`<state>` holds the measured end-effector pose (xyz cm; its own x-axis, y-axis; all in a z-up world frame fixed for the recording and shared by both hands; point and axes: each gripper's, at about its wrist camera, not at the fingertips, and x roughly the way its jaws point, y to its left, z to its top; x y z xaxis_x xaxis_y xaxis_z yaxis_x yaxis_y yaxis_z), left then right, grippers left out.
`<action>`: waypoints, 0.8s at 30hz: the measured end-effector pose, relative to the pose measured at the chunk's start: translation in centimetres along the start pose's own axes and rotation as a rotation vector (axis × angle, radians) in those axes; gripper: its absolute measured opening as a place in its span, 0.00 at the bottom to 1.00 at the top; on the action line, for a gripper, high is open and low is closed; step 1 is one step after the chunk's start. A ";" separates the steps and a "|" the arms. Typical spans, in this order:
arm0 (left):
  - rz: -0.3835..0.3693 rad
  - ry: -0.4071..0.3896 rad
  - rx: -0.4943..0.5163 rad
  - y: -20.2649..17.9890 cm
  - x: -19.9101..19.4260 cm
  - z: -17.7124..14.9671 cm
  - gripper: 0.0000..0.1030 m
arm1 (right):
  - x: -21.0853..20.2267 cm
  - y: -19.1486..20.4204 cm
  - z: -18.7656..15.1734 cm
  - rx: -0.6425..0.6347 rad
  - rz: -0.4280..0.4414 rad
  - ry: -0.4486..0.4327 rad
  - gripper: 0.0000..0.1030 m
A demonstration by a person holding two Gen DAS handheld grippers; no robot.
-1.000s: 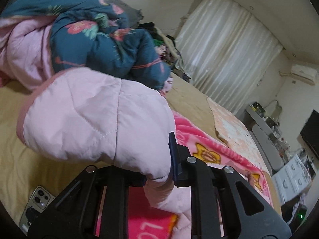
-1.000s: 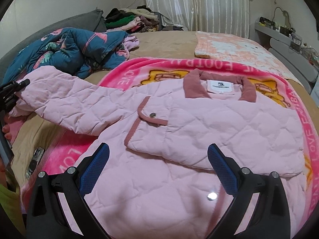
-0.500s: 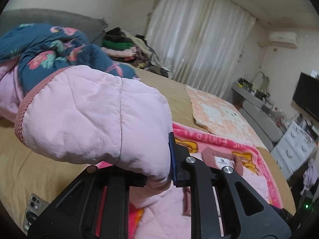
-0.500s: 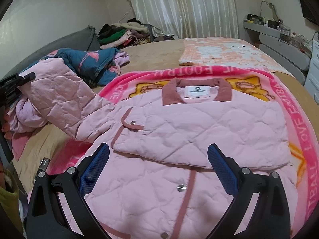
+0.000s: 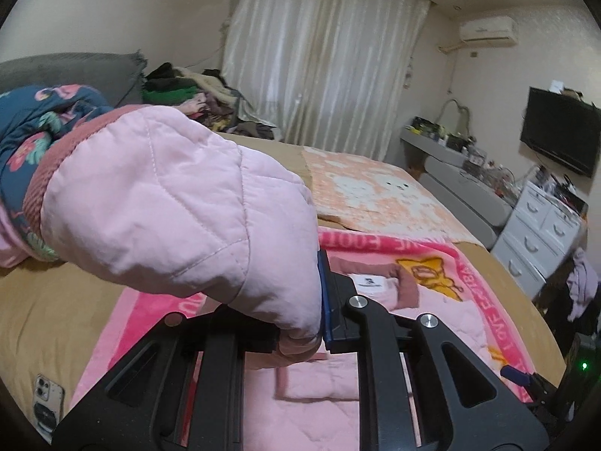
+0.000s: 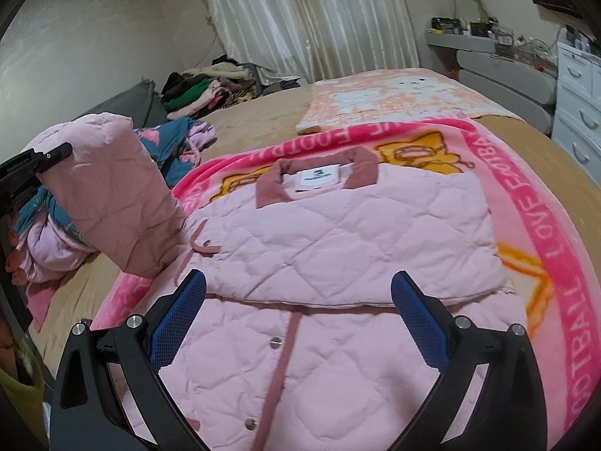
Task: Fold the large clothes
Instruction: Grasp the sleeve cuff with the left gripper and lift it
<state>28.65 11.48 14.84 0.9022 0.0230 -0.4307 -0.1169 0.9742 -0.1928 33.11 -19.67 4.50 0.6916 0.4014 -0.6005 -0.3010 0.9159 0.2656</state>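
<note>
A pink quilted jacket (image 6: 338,248) lies face up on a pink blanket (image 6: 544,203), its dusty-rose collar (image 6: 315,176) toward the far side and one sleeve folded across the chest. My left gripper (image 5: 300,323) is shut on the other sleeve (image 5: 169,203) and holds it raised above the bed; in the right wrist view the lifted sleeve (image 6: 112,203) stands at the left. My right gripper (image 6: 298,323) is open and empty, hovering over the jacket's lower front.
A blue floral quilt (image 5: 33,139) and a clothes pile (image 6: 210,90) lie at the bed's far left. A phone (image 5: 47,402) lies on the tan sheet. An orange blanket (image 6: 394,101) lies farther back. A white dresser (image 5: 541,233) stands right.
My left gripper has lifted the sleeve higher and swung it toward the jacket's body. My right gripper has stayed open and moved slightly closer over the jacket.
</note>
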 end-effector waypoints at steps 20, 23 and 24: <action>-0.096 0.122 0.239 -12.3 4.9 -5.6 0.09 | -2.2 -7.6 -1.4 0.129 -0.045 -0.038 0.95; -0.105 0.146 0.271 -13.8 5.6 -6.7 0.09 | -2.8 -8.8 -1.6 0.156 -0.056 -0.049 0.95; -0.107 0.153 0.280 -14.3 5.9 -6.9 0.09 | -2.9 -9.1 -1.6 0.164 -0.057 -0.051 0.95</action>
<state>32.79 -3.84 8.91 0.8279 -0.0956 -0.5526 0.1123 0.9937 -0.0036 32.83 -29.17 2.58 0.7385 0.3439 -0.5800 -0.1521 0.9230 0.3536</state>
